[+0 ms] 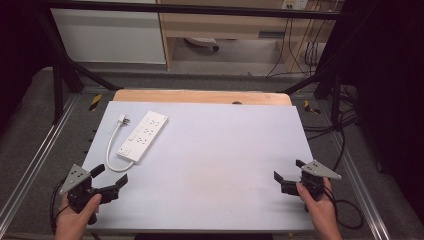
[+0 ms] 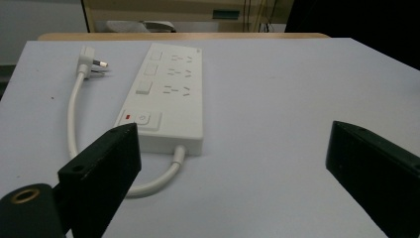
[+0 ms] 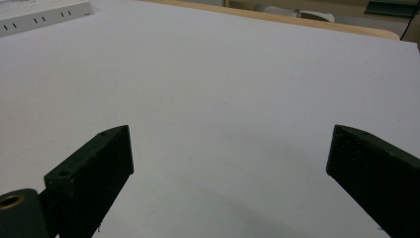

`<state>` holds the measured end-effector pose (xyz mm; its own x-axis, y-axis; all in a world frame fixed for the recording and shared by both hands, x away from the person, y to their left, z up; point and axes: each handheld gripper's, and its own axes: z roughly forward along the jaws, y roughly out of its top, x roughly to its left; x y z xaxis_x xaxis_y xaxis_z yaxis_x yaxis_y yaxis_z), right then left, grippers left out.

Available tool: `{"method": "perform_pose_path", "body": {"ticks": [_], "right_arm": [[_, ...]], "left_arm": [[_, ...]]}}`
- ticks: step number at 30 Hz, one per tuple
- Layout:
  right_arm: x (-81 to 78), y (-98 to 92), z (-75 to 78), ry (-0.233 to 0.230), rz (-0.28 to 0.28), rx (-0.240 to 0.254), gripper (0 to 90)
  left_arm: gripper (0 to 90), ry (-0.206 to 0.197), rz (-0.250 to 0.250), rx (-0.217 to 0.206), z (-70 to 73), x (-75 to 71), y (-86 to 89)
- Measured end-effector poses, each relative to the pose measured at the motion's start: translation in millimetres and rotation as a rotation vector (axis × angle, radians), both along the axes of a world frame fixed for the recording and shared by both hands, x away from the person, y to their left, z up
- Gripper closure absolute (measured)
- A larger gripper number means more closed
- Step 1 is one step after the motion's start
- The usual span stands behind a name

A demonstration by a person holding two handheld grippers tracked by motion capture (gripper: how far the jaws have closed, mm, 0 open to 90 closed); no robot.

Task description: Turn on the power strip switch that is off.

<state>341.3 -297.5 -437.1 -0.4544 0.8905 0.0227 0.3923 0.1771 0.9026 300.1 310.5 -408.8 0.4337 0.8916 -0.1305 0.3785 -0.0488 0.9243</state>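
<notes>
Meanwhile both tongs, left [image 1: 111,179] and right [image 1: 289,174], gape wide and empty (power strip [image 1: 143,136] upper left on the counter [image 1: 215,165]).

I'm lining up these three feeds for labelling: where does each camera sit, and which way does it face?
High view: above the near table edge, facing forward and down; shows both hands, left gripper, right gripper, power strip.
Left gripper view: rides that gripper, looks along its open jaws at the strip and its plug.
Right gripper view: looks over its open jaws across the bare table.
Shared: all show the power strip.
</notes>
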Motion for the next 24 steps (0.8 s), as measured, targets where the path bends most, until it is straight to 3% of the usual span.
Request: {"method": "perform_pose_path", "body": {"ticks": [7, 12, 15, 24], "right_arm": [[-1.0, 4.3, -0.1, -0.004, 0.013, -0.032, 4.6], [-0.3, 3.9, 0.0, 0.0, 0.001, -0.024, 4.5], [-1.2, 4.0, 0.7, 0.01, -0.006, 0.029, 4.0], [-2.7, 7.7, 0.9, 0.01, 0.006, 0.007, 3.7]], "left_arm": [[7.1, 0.0, -0.012, 0.013, 0.8, -0.6, -2.7], [7.2, -0.004, -0.015, 0.013, 0.8, -0.6, -2.7], [7.6, -0.011, -0.019, 0.012, 1.5, -0.9, -4.2], [7.6, -0.021, -0.037, 0.012, 2.8, -1.6, -9.5]]}}
